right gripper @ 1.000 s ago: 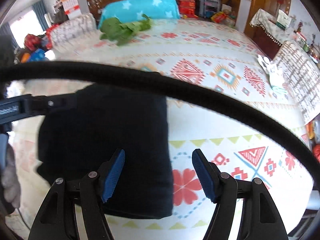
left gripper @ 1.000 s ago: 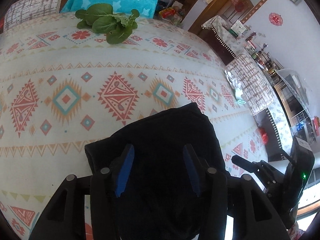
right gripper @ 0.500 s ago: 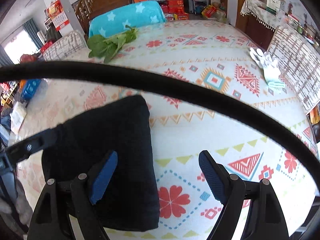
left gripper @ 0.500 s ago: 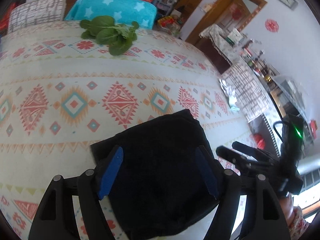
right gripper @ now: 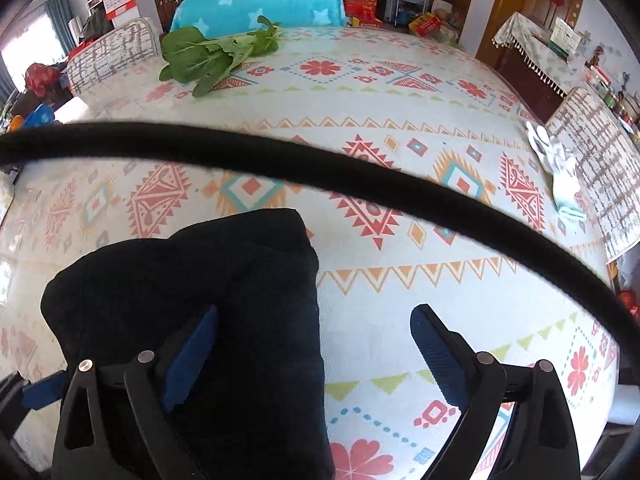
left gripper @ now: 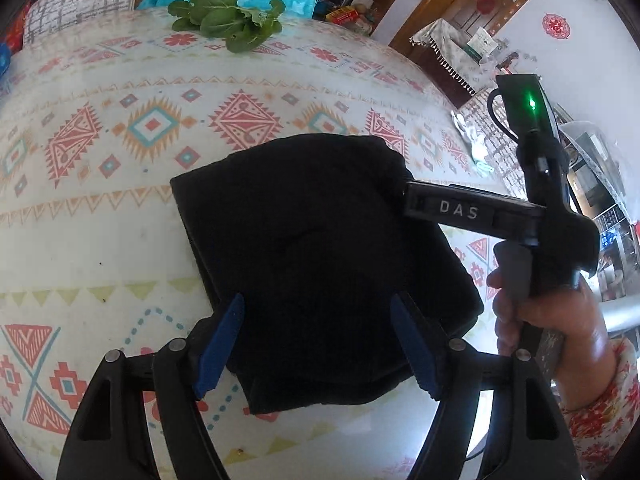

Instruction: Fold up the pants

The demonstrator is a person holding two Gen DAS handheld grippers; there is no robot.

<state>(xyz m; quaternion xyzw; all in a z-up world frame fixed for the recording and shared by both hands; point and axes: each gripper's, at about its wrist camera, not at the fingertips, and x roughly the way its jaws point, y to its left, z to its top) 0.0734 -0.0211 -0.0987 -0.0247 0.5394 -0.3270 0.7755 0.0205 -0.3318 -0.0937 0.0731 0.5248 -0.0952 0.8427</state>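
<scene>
The black pants [left gripper: 320,260] lie folded into a thick rectangle on the patterned tablecloth [left gripper: 100,120]. My left gripper [left gripper: 316,344] hovers open over their near end, its blue pads [left gripper: 218,348] on either side and clear of the cloth. In the right wrist view the pants [right gripper: 200,300] fill the lower left. My right gripper [right gripper: 316,356] is above their right edge with its jaws opening, and that edge lies between the pads without being pressed. A hand [left gripper: 552,320] holds the right gripper's handle at the pants' right side.
A bunch of leafy greens [right gripper: 212,56] lies at the far end of the table, with white gloves [right gripper: 560,176] near the right edge. A chair draped in a teal star blanket [right gripper: 260,4] stands behind. A black cable [right gripper: 320,168] crosses the right wrist view.
Both grippers have opened wider and drawn back toward the near edge, so more of the pants shows. The right gripper and its hand have come further into the left wrist view.
</scene>
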